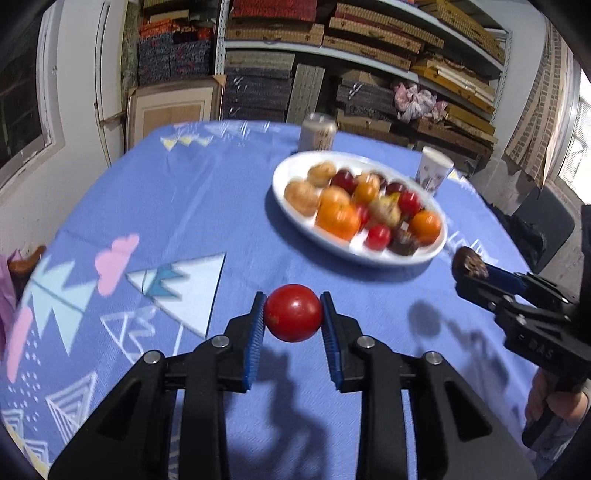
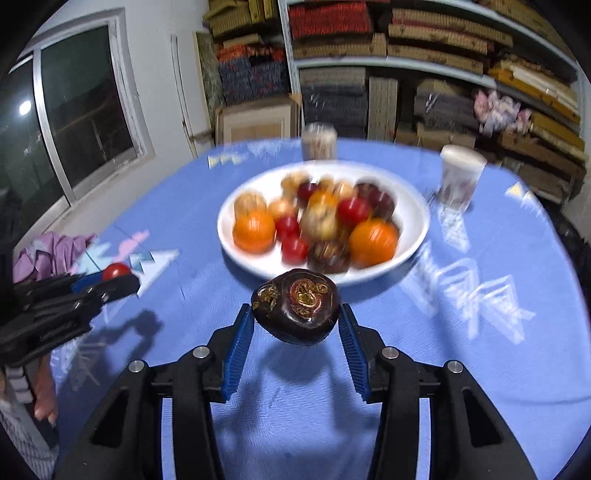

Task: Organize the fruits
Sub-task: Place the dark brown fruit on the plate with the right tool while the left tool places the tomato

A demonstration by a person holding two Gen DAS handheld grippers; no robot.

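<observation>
Blue patterned cloth over the bench (image 1: 207, 184), stacked shelves behind. Left gripper (image 1: 293, 314) fingers closed on a red tomato (image 1: 293, 313), held clear of the cloth. Right gripper (image 2: 295, 314) fingers clamped on a dark brown chestnut-like fruit (image 2: 295, 306), likewise lifted. White plate (image 2: 413, 236) well ahead of both sets of fingers, already heaped with oranges, tomatoes and brown fruit. No loose fruit seen on the cloth; probably near the end, with these two pieces left to set down.

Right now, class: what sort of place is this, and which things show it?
Probably a storeroom used as a workspace: shelves of stacked flat boxes, and a cloth-covered table bearing a fruit plate.
</observation>
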